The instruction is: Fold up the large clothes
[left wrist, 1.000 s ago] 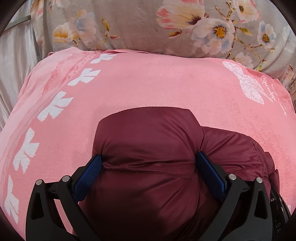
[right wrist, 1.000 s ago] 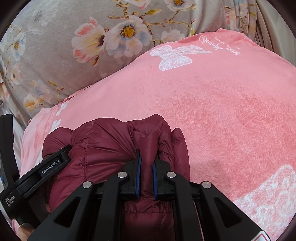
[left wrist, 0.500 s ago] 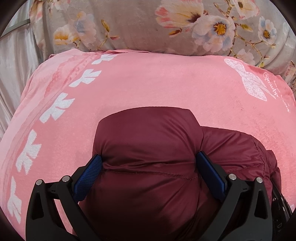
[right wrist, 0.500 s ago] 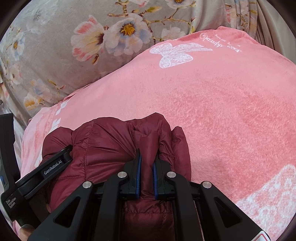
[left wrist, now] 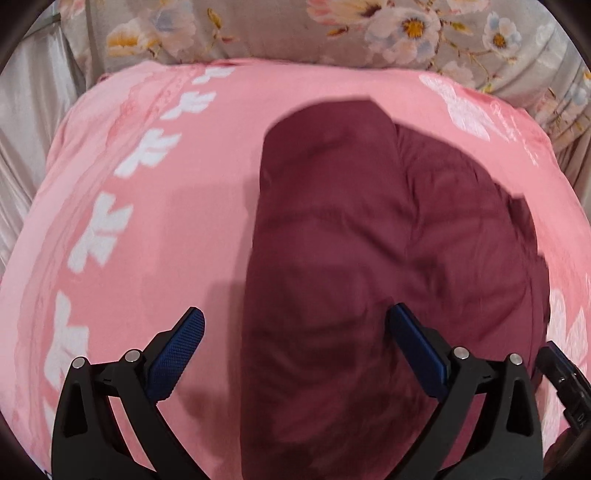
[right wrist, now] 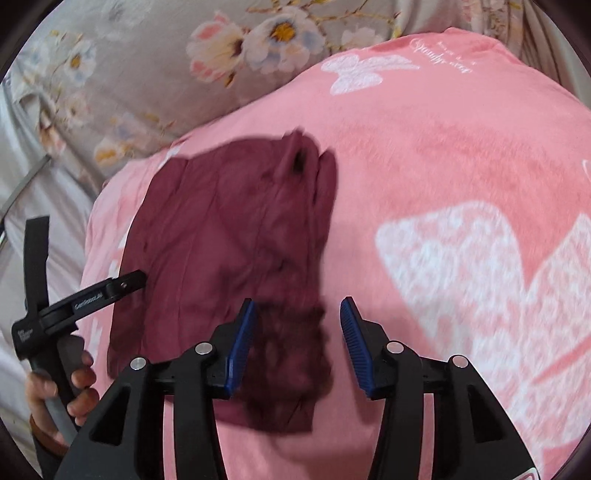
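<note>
Folded jacket [left wrist: 369, 258] at release. The dark red padded jacket lies as a compact bundle on the pink blanket [left wrist: 147, 229], roughly midway across it and nearer the far edge, where the blanket meets the flowered bedding [left wrist: 295, 33]; its near end reaches toward the near edge, under the tools.

The right gripper [right wrist: 297, 343] has just been opening: its blue pads stand about half apart, straddling a crumpled near corner of the jacket without pressing on it, so nothing is held. The left gripper [left wrist: 295, 350] is wide open; its right pad hangs over the jacket's near end, its left pad over bare blanket, and it grips nothing. In the right wrist view the left tool shows at the blanket's left edge, its handle in the person's hand [right wrist: 62, 384].

Judged step: letting go of the finished fold and drawing both tools clear. To do this well, open each gripper fully before pulling away, since padded cloth is springy and slippery and a pad that drags on the corner could pull the top layer open. Withdraw upward and toward the near edge, not sideways across the bundle. The rumpled corner between the right pads looks likeliest to unfold; a light press or tuck there may be needed if it lifts. Motion blur hides finer seams and whether the layers sit square.
</note>
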`<action>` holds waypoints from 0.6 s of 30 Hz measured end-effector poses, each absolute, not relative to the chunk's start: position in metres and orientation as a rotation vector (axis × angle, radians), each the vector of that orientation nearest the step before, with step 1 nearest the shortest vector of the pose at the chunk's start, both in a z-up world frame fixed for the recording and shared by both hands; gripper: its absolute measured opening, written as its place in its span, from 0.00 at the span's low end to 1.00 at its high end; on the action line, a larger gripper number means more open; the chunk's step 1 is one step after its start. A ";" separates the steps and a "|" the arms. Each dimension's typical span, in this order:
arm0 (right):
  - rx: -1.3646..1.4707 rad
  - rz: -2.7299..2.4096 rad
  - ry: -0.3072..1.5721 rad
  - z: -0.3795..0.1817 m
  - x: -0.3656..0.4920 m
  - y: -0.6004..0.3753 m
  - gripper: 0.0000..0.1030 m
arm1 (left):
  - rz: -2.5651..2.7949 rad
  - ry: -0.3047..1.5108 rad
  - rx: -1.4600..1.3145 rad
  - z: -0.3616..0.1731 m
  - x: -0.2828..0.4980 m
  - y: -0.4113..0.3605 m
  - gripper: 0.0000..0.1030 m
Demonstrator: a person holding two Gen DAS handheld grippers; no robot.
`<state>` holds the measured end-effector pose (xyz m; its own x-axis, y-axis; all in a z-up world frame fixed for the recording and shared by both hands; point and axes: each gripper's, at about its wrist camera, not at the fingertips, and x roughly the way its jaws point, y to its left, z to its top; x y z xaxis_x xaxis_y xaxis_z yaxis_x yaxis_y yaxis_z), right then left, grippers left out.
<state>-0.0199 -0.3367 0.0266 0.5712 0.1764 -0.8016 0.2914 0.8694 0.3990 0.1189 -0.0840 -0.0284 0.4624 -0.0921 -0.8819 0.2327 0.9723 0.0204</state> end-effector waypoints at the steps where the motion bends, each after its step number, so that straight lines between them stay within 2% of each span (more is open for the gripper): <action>1: 0.517 -0.070 0.980 0.025 -0.022 -0.331 0.44 | -0.205 1.085 0.139 -0.031 0.114 -0.082 0.95; 2: 0.488 -0.078 0.980 0.023 -0.027 -0.323 0.40 | -0.209 1.092 0.131 -0.034 0.108 -0.079 0.95; 5: 0.469 -0.096 0.964 0.028 -0.033 -0.314 0.08 | -0.203 1.101 0.116 -0.035 0.096 -0.071 0.96; 10: 0.452 -0.066 0.912 0.056 -0.050 -0.305 0.06 | -0.177 1.102 0.132 -0.036 0.089 -0.064 0.96; 18: 0.403 -0.121 1.002 0.030 -0.049 -0.295 0.06 | -0.174 1.088 0.147 -0.042 0.083 -0.064 0.96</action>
<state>-0.0486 -0.2951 0.0301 0.5390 0.0838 -0.8381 0.2816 0.9198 0.2731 0.0833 -0.0643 -0.0416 0.4530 -0.0679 -0.8889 0.2121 0.9767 0.0335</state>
